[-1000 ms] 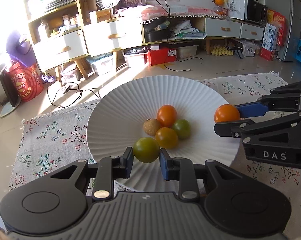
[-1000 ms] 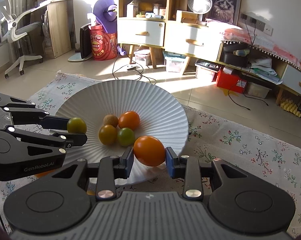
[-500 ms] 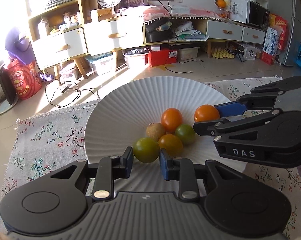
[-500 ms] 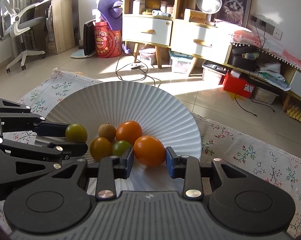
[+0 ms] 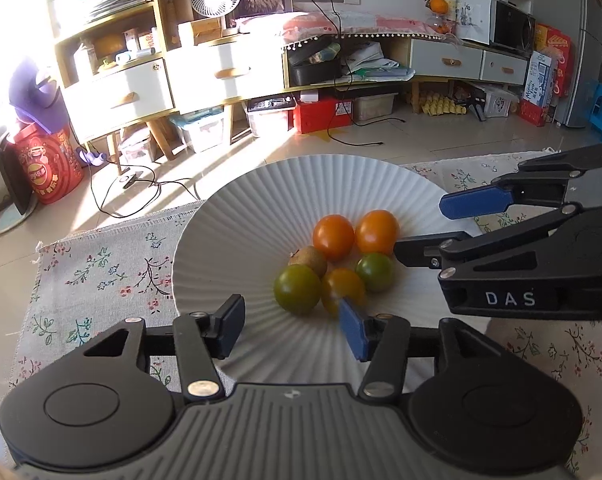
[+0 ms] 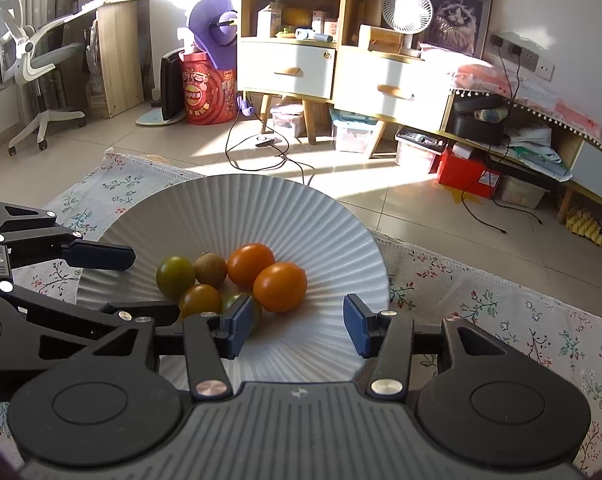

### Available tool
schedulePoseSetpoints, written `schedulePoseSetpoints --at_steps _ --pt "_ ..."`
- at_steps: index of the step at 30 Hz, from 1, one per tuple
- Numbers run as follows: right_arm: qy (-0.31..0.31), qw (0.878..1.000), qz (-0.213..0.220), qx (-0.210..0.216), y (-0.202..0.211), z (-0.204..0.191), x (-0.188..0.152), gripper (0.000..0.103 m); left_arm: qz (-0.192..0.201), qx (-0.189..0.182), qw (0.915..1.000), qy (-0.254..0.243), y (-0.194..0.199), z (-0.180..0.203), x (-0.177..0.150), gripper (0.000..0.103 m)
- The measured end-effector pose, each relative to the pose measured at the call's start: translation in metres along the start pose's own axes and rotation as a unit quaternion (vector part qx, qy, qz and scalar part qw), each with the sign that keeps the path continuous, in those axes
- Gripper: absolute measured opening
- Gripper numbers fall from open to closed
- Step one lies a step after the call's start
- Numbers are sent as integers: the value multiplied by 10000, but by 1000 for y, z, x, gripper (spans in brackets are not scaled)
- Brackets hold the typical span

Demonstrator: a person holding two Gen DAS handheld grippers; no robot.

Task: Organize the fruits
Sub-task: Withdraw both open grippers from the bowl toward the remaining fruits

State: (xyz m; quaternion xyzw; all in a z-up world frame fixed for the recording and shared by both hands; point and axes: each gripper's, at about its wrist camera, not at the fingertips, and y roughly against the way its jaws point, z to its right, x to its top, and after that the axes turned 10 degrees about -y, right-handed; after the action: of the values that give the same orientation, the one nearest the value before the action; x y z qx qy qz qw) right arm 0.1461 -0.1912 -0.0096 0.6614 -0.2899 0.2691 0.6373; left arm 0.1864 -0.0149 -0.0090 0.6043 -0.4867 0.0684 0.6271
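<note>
A white ribbed plate [image 5: 261, 196] [image 6: 181, 216] holds several small fruits in a cluster. A green tomato [image 5: 297, 289] [image 6: 175, 276] lies just ahead of my open left gripper [image 5: 293, 326]. An orange tomato [image 5: 377, 231] [image 6: 280, 287] lies just ahead of my open right gripper [image 6: 297, 326]. Beside them are another orange tomato [image 5: 333, 237] [image 6: 250, 264], a brown kiwi-like fruit [image 5: 309, 259] [image 6: 210, 270], a yellow-orange tomato [image 5: 342, 286] [image 6: 200, 300] and a small green tomato [image 5: 375, 271], partly hidden behind my right gripper's left finger [image 6: 237, 322]. Both grippers hover over the plate's near rim, empty.
The plate rests on a floral cloth [image 5: 101, 268] [image 6: 501, 304] with a tiled floor beyond. Cabinets [image 5: 221, 76], storage boxes and cables stand further back. An office chair [image 6: 33, 60] stands at the far left in the right wrist view.
Both grippers have opened. The green tomato left my left gripper and the orange tomato left my right gripper; both now lie on the plate with the others.
</note>
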Motion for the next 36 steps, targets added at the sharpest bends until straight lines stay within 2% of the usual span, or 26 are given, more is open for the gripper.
schedulePoseSetpoints --at_steps 2,8,17,21,36 --pt "-30 10000 27 -24 4 2 1 54 -2 63 10000 9 3 -1 -1 45" --pt "-81 9999 91 -56 20 2 3 62 46 195 9998 -13 17 0 -1 64" --pt "-266 9994 188 -116 45 2 1 81 107 338 9994 28 41 3 -3 85" --pt "-378 9988 229 -206 55 1 -3 92 49 382 9993 27 50 4 -5 85" --pt "-522 9977 177 -389 86 -9 -21 101 -100 401 9991 112 89 6 -23 85"
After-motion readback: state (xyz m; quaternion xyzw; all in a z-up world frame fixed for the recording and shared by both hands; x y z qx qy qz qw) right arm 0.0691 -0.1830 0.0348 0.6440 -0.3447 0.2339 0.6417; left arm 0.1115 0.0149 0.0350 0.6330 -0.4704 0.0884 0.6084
